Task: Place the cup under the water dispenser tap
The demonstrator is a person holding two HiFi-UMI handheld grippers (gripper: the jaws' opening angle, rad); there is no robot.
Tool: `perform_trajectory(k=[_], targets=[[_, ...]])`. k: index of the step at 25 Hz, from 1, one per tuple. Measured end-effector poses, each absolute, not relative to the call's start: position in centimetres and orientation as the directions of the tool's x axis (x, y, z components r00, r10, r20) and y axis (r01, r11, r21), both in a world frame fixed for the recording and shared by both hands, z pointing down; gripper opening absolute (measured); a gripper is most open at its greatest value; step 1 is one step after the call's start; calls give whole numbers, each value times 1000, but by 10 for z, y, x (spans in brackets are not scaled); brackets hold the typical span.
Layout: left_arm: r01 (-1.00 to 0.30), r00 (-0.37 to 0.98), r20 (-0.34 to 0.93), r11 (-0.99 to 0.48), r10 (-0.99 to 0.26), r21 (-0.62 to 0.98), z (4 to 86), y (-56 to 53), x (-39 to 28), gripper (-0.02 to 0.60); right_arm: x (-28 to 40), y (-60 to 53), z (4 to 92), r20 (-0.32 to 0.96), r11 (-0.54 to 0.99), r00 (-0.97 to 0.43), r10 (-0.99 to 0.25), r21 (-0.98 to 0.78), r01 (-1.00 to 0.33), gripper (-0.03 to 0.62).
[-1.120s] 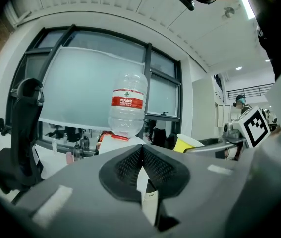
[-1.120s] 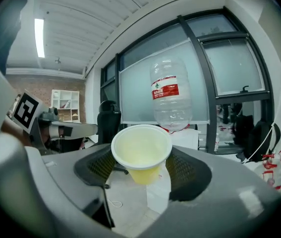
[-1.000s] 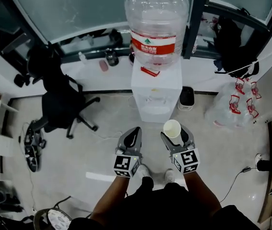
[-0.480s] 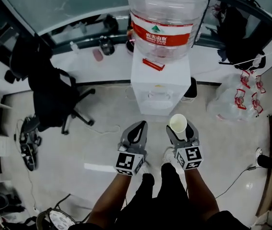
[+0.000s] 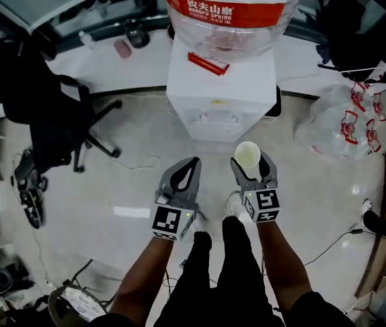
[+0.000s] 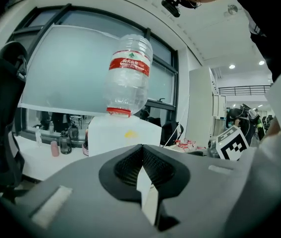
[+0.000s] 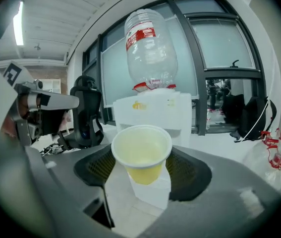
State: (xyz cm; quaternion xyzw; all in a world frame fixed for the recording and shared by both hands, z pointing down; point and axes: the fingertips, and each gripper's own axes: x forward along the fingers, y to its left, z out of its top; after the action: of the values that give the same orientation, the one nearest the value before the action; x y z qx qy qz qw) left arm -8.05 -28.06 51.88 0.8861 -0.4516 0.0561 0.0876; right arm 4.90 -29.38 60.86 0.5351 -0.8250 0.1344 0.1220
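A white water dispenser (image 5: 213,90) stands ahead of me, with a large clear bottle (image 5: 230,9) with a red label upside down on top; its tap recess (image 5: 214,125) faces me. My right gripper (image 5: 252,163) is shut on a pale yellow paper cup (image 5: 248,154), which it holds upright and empty just short of the dispenser's front. In the right gripper view the cup (image 7: 141,152) sits between the black ribbed pads (image 7: 192,170), with the dispenser (image 7: 152,110) behind it. My left gripper (image 5: 191,163) hangs beside it, shut and empty; its jaws meet at the tips (image 6: 141,150).
A black office chair (image 5: 50,107) stands at the left. Small bottles (image 5: 128,36) sit on the white window ledge behind the dispenser. A black bin (image 5: 275,107) and a clear bag with red items (image 5: 352,125) are at the right. Cables lie on the floor (image 5: 138,162).
Both grippers have sunk and come closer to the dispenser, which now fills more of the head view. The cup stays held in the right gripper.
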Motion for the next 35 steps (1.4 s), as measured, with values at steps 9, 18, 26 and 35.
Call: perform_trajectory(k=[9,18,26,35], targets=[[-834,551,180,-540,-815,112,591,-308,-85,17,51,-326,699,379,376,-387,-841,-105,-921,316],[-878,478,272,-462,-835,126,654,-326,-101,17,47,-360,773,408,398,-396,-823,-83,-913,318],[-881,472,274,-459,-838,115,685,-335,-103,17,45,-392,815,422,390,-372,-827,-45,-920,318],[-877,480,239,-460,-844,136,698,-332,-102,17,45,-416,848,441,346,-303,-845,17,-938,319]])
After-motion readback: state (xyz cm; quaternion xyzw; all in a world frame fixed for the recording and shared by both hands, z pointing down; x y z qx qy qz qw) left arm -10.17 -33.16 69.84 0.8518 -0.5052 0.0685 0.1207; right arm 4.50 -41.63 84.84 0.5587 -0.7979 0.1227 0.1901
